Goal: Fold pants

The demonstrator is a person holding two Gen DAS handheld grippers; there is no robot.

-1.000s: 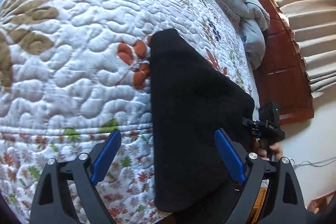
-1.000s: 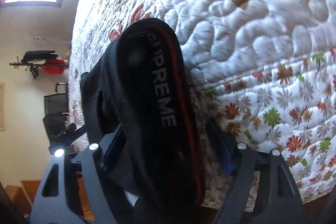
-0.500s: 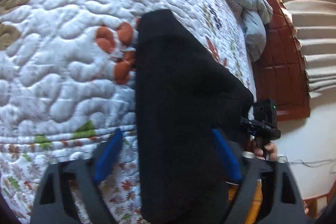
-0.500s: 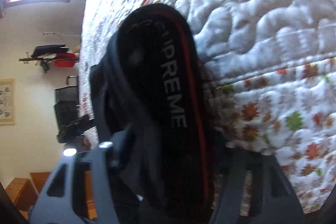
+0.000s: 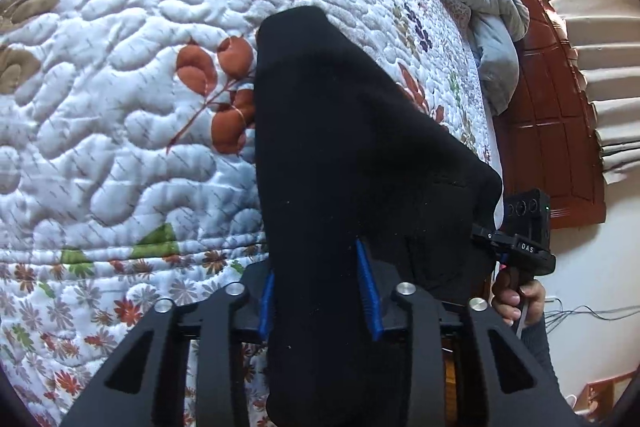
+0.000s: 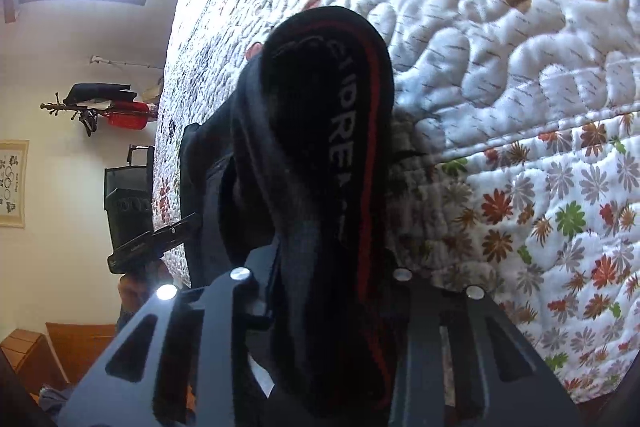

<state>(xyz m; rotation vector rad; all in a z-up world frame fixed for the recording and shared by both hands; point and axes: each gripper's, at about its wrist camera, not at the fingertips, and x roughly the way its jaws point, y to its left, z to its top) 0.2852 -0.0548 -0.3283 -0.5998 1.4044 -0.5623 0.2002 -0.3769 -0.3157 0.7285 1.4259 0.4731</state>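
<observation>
Pants, left wrist view: black fleece pants (image 5: 352,155) lie on the white floral quilted bedspread (image 5: 120,99), one end hanging over its edge.
Left gripper (image 5: 320,291): jaws just closing, blue pads (image 5: 366,291) pinching that end.
Right wrist view: right gripper (image 6: 332,267), jaws just closing, clamps the red-striped lettered waistband (image 6: 352,155).

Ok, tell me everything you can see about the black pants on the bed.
The black pants look soft and fleecy, with a waistband bearing a red stripe and pale lettering. They lie folded lengthwise on the quilt, hanging over its edge. The left gripper and right gripper have just closed on them.
</observation>
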